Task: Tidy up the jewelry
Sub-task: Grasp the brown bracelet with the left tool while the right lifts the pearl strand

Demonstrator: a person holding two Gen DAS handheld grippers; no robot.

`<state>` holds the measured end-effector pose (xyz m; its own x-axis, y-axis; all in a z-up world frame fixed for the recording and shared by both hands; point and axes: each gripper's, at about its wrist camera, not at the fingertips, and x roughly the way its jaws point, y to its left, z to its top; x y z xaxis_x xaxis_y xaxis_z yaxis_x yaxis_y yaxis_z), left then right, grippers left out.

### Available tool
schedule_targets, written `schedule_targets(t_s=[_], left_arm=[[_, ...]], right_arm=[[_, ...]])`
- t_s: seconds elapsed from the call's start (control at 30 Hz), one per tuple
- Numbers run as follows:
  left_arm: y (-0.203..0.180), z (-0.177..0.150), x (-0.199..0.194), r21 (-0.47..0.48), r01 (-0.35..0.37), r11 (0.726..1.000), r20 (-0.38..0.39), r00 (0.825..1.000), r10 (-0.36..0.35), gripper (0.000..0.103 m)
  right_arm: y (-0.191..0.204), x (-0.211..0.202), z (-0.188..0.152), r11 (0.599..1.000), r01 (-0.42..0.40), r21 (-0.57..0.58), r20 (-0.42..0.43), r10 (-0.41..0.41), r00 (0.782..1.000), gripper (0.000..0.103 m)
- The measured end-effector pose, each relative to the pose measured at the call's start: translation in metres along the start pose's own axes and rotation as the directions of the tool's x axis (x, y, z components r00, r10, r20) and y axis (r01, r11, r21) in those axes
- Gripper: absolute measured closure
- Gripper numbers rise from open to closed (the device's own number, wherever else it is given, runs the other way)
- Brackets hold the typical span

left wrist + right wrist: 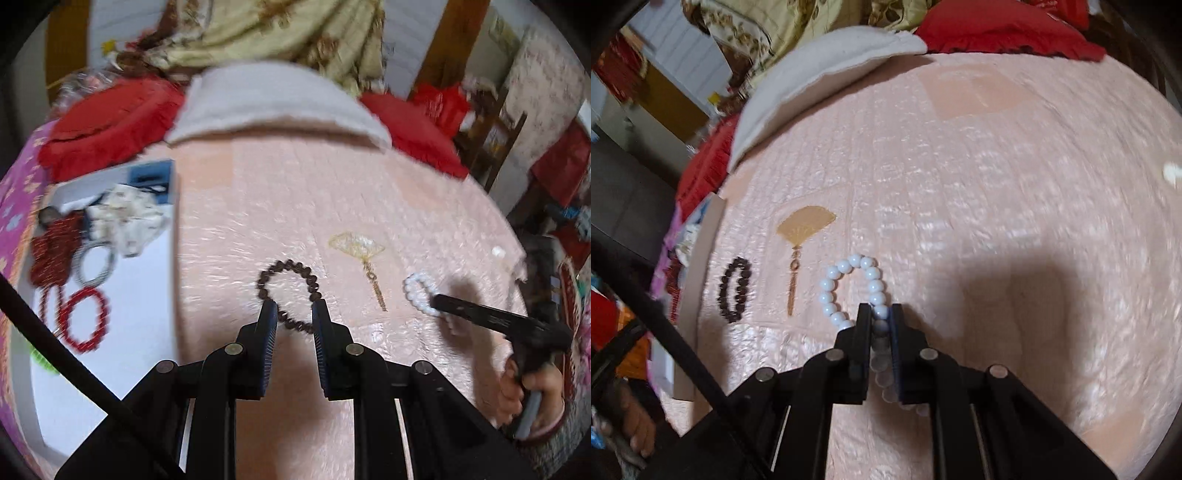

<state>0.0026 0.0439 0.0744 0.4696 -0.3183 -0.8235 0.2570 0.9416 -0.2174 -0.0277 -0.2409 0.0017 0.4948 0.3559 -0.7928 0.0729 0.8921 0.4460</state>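
A white bead bracelet [846, 267] lies on the pink bed cover [960, 166], and my right gripper [880, 310] is shut on its near side, with beads pinched between the pads. In the left wrist view the same bracelet [415, 291] shows at the right, with the right gripper [437, 300] on it. A dark brown bead bracelet [291, 264] lies flat just beyond my left gripper [294, 308], whose jaws stand slightly apart and hold nothing. A gold fan-shaped ornament [356, 245] lies between the two bracelets.
A white box [147, 295] at the left holds a red bracelet [86, 319], a silver bracelet [94, 264], a red bead string [55, 251] and a patterned pouch [125, 218]. Red pillows [110, 122] and a white cushion [277, 103] lie at the far side. A small white piece [498, 252] sits far right.
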Motion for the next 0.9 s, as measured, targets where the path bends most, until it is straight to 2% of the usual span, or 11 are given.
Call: schedule_targets(t_s=[0.07,0.17,0.3,0.37,0.43,0.53,0.63,0.67,0.7,0.8,0.9], left_arm=[[-0.005,0.011,0.024,0.020,-0.052,0.998,-0.050,0.997,0.053,0.097],[-0.004,0.022,0.047,0.053,-0.120,0.991,-0.078,0.989,0.124,0.097],[0.007,0.029,0.066,0.051,-0.142,0.989,-0.117,0.982,0.147,0.097],[0.014,0.028,0.075,0.034,-0.132,0.991,-0.151,0.979,0.135,0.097],[0.014,0.028,0.076,0.038,-0.123,0.992,-0.142,0.982,0.127,0.096],[0.007,0.025,0.079,0.073,-0.125,0.989,-0.143,0.980,0.135,0.088],[-0.006,0.020,0.082,0.126,-0.164,0.978,-0.113,0.977,0.178,0.083],[-0.010,0.018,0.082,0.134,-0.180,0.974,-0.102,0.976,0.195,0.085],[-0.013,0.017,0.081,0.135,-0.169,0.976,-0.104,0.977,0.183,0.102],[-0.022,0.014,0.078,0.133,-0.146,0.980,-0.108,0.981,0.161,0.103],[-0.028,0.011,0.061,0.119,-0.120,0.986,-0.079,0.988,0.130,0.103]], right_arm=[[-0.005,0.000,-0.001,0.999,-0.038,0.018,0.018,0.038,0.999,0.093],[-0.013,-0.006,-0.007,0.998,-0.063,0.013,0.031,0.063,0.998,0.094],[-0.013,-0.008,-0.012,0.998,-0.063,-0.024,0.049,0.064,0.997,0.094],[-0.012,-0.008,-0.013,0.997,-0.062,-0.035,0.060,0.064,0.996,0.094],[-0.011,-0.009,-0.015,0.997,-0.055,-0.045,0.069,0.058,0.996,0.094],[-0.009,-0.009,-0.014,0.997,-0.049,-0.052,0.076,0.053,0.996,0.094],[-0.006,-0.008,-0.015,0.998,-0.040,-0.056,0.089,0.044,0.995,0.094],[-0.006,-0.008,-0.015,0.998,-0.034,-0.058,0.094,0.040,0.995,0.094],[-0.004,-0.008,-0.015,0.998,-0.023,-0.066,0.101,0.029,0.994,0.094],[0.003,-0.006,-0.015,0.995,0.002,-0.095,0.107,0.008,0.994,0.093],[0.003,-0.009,-0.011,0.997,-0.015,-0.081,0.104,0.023,0.994,0.093]])
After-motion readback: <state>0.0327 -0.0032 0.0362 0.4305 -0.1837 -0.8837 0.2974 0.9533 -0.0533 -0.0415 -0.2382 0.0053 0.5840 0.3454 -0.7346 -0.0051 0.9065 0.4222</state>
